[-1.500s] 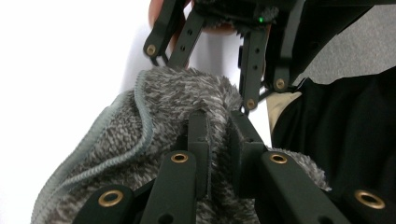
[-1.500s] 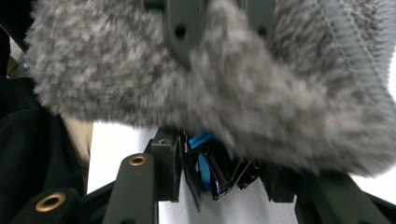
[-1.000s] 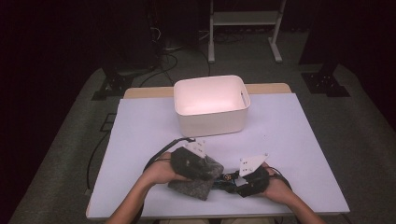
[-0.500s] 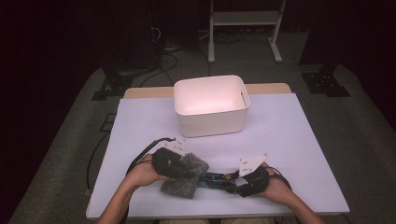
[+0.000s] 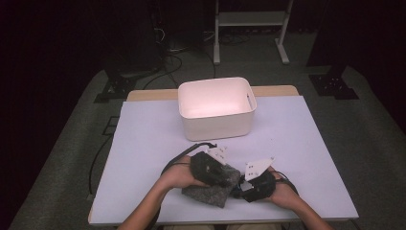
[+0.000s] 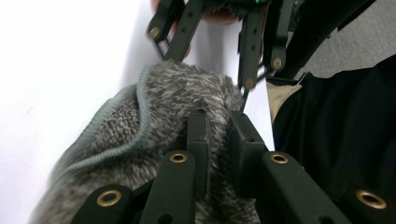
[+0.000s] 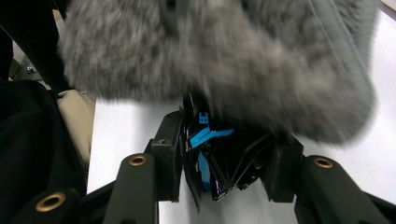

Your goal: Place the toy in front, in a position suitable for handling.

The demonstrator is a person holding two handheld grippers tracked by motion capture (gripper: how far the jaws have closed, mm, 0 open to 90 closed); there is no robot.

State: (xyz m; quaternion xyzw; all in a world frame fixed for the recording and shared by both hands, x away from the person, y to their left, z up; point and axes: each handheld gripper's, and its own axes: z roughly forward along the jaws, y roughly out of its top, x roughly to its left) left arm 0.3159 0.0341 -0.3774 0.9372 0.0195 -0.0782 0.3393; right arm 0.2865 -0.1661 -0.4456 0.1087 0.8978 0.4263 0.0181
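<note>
My left claw [image 6: 217, 140] is clenching a fold of the grey fuzzy cloth [image 5: 210, 189]; my right claw [image 7: 224, 161] is grasping a black-and-blue object [image 7: 210, 154] beneath it. The cloth's axis is unclear.

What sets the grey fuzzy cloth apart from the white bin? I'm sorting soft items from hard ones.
The grey fuzzy cloth is dark, soft and crumpled; the white bin is pale, rigid and boxy. The cloth lies at the near edge, pinched by the left tongs; the bin stands untouched farther back. Both rest on the table.
</note>
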